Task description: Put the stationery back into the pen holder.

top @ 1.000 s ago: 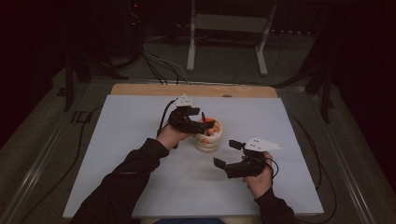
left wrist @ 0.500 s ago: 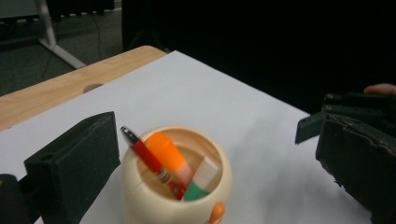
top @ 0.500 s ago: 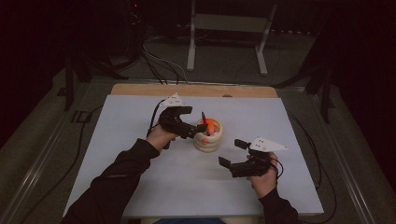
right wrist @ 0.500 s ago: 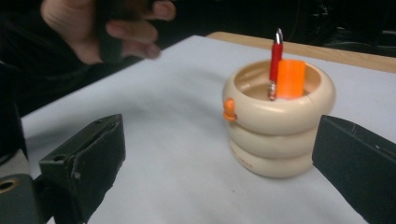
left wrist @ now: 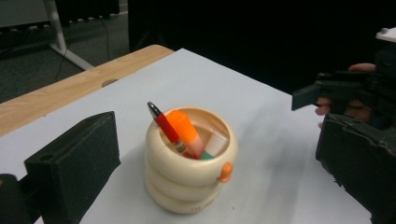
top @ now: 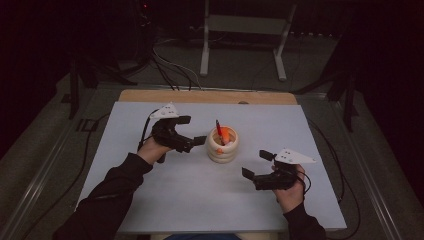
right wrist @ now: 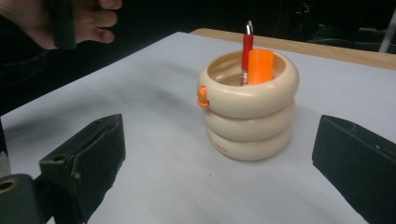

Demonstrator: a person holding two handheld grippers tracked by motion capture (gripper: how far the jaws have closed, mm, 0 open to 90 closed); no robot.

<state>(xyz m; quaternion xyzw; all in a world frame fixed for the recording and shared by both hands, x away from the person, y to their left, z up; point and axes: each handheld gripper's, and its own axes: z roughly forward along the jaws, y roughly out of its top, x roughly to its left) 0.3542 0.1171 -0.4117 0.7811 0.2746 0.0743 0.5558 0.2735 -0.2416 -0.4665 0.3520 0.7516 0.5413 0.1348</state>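
Pen holder (top: 223, 145) upright, hiding the lower ends of red pen (top: 218, 130) and orange marker (top: 227, 134); left gripper (top: 196, 144) and right gripper (top: 256, 164) both released, empty.

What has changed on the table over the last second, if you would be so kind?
The left tongs drew back from above the cream pen holder toward the table's left side, jaws open and empty. The right tongs shifted slightly toward the person, also open. The holder stayed in place with the red pen, orange marker and a white-and-green item inside.
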